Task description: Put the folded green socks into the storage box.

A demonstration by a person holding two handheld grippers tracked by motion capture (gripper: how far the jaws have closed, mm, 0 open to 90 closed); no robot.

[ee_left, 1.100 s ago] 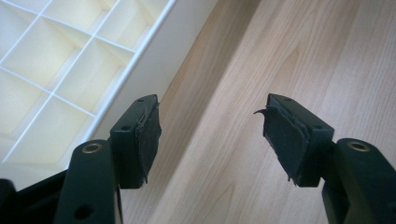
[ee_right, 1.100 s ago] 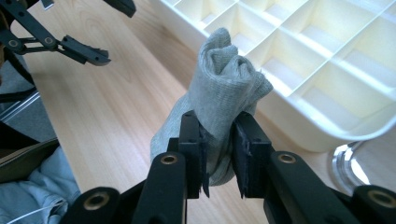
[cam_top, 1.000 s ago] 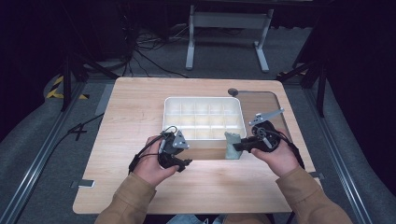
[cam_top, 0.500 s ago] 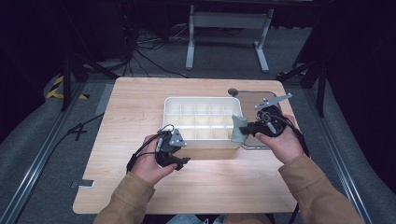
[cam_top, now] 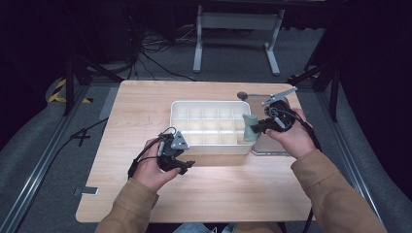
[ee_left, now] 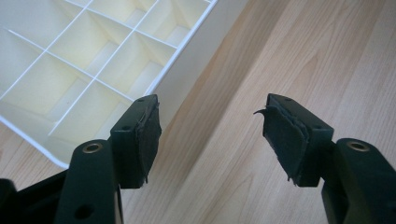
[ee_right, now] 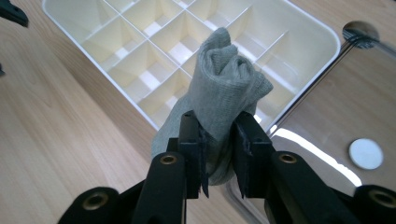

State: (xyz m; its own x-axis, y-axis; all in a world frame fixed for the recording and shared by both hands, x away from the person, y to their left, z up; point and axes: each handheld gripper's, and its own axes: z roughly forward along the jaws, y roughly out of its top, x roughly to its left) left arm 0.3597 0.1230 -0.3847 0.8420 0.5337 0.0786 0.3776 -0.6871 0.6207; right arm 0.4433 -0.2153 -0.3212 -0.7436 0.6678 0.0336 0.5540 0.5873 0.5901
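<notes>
A pale wooden table (cam_top: 145, 107) carries everything. Near its right edge lies a flat, glossy lid (cam_top: 272, 145), which reflects the light; a small white disc (ee_right: 366, 153) sits on it. A small dark round piece (cam_top: 241, 95) rests close to the far edge, right of the middle. On the grey floor past the far edge stands a metal frame (cam_top: 238, 22), with black cables (cam_top: 145, 53) trailing to its left. Yellow-and-black tape (cam_top: 60, 92) marks the floor off the far left corner, and a small grey plate (cam_top: 86, 191) lies by the near left corner.
</notes>
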